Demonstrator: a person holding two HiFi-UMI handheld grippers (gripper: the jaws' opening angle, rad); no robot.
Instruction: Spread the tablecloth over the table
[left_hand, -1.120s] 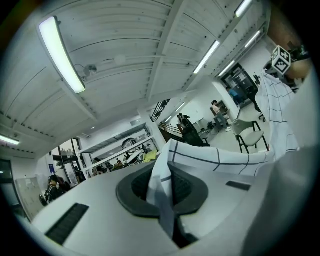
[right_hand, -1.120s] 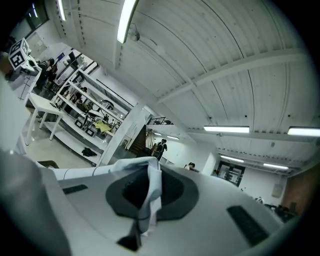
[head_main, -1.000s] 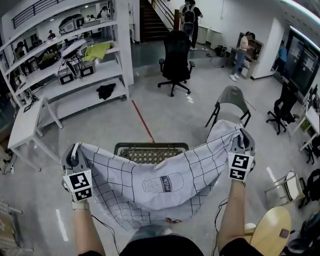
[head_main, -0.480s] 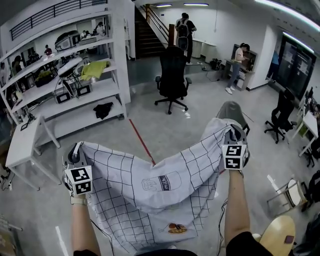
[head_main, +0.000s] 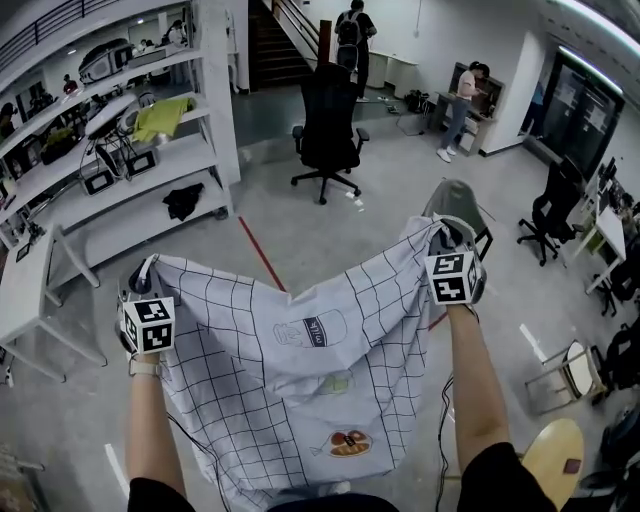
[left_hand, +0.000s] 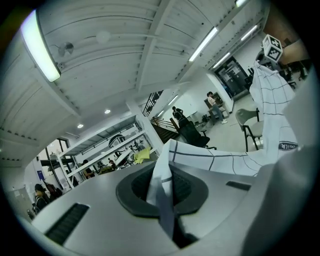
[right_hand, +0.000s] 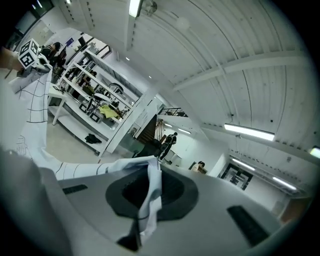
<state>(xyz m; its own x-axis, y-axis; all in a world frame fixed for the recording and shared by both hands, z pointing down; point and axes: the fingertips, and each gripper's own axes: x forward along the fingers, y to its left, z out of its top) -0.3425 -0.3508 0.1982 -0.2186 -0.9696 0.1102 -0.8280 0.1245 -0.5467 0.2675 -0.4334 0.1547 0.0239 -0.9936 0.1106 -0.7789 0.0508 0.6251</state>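
Grid-patterned white tablecloth (head_main: 300, 390), outstretched, hanging by two corners

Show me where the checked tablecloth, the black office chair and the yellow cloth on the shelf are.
tablecloth (head_main: 270, 390): head view, on the checked middle of the sheet.
black office chair (head_main: 327, 105): head view, on its backrest.
yellow cloth (head_main: 160, 118): head view, on the middle of the crumpled cloth.

A white shelf (head_main: 150, 170) stands at the upper left, with a yellow cloth (head_main: 160, 118) on it and a black cloth (head_main: 183, 200) lower down. A black chair (head_main: 327, 110) is at the top middle. A red line (head_main: 258, 250) crosses the floor. A grey chair (head_main: 455, 200) is at the right. A round stool (head_main: 550, 455) is at the lower right.
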